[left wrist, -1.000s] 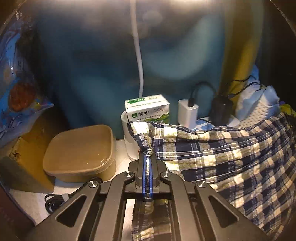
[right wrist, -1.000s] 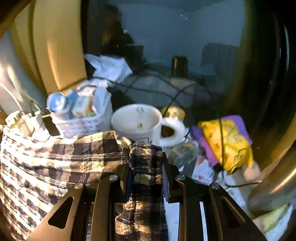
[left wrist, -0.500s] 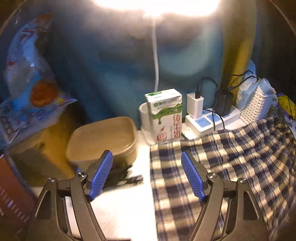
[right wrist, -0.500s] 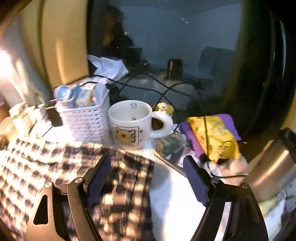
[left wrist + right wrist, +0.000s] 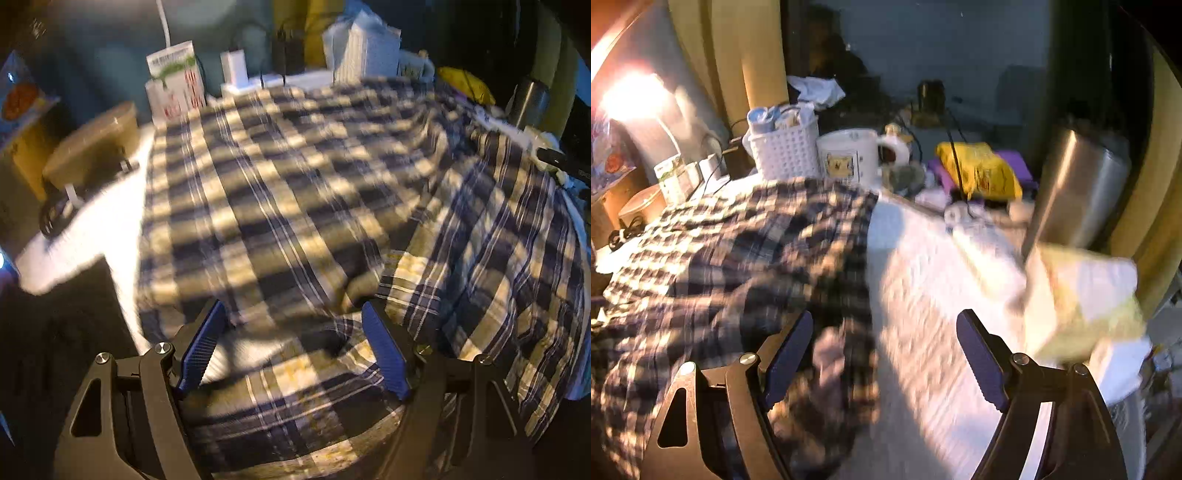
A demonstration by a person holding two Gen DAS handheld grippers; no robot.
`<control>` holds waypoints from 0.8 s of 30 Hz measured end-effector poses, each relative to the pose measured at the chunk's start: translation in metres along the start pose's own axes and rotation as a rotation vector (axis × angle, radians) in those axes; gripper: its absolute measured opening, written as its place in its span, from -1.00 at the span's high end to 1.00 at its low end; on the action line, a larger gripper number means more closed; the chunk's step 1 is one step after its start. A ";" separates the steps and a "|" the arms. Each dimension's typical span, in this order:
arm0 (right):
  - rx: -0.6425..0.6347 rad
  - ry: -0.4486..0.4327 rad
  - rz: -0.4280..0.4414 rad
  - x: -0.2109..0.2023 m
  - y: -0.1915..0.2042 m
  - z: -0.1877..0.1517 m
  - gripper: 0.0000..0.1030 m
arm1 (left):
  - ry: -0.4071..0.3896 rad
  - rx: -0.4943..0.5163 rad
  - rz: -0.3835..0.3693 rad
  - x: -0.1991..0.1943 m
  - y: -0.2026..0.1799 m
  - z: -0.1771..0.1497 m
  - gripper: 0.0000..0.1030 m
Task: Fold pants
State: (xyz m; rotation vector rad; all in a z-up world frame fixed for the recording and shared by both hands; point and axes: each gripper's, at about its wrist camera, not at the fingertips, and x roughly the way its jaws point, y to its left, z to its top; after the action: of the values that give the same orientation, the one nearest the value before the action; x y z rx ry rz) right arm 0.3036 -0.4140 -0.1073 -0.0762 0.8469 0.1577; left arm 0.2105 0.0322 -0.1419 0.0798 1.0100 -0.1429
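- Left gripper (image 5: pixel 293 345) hangs with its blue pads spread wide and nothing between them, poised over the near edge of the plaid pants (image 5: pixel 280 192).
- Right gripper (image 5: pixel 884 354) is just as wide and empty; its left pad sits over the pants' rumpled right edge, its right pad over the bare white tabletop (image 5: pixel 934 288).
- Pants lie spread across the tabletop, the far edge close to the milk carton (image 5: pixel 176 79), white basket (image 5: pixel 785 149) and mug (image 5: pixel 849 157). A looser flap lies bunched at the near right in the left view.
- Judging by the open jaws and the flat cloth, one fold looks laid down and the step in hand is the gap between folds: finding the next grasp.
- Next move calls for each gripper to close on an edge or corner at matching points, pinching all layers so none slips.
- Both views are blurred, so the exact hem and layer count cannot be told.
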 end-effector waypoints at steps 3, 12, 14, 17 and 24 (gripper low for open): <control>0.035 0.031 0.033 -0.001 -0.003 -0.020 -0.59 | -0.021 -0.025 0.037 -0.004 -0.002 -0.003 -0.48; 0.056 0.065 0.147 0.002 0.011 -0.041 0.32 | -0.092 -0.098 0.040 -0.010 -0.007 -0.021 -0.07; 0.048 0.046 0.111 -0.003 0.011 -0.042 0.76 | -0.120 -0.088 0.034 -0.013 -0.013 -0.024 0.57; 0.052 0.014 0.063 -0.014 0.004 -0.041 0.86 | -0.119 -0.076 0.075 -0.012 -0.018 -0.021 0.99; 0.107 -0.060 -0.026 -0.051 -0.021 -0.048 0.92 | -0.159 -0.084 0.103 -0.008 -0.003 0.013 1.00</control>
State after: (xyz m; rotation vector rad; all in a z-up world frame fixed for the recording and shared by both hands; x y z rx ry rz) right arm 0.2388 -0.4467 -0.1003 0.0180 0.7929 0.0895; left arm 0.2166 0.0283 -0.1287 0.0430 0.8499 -0.0125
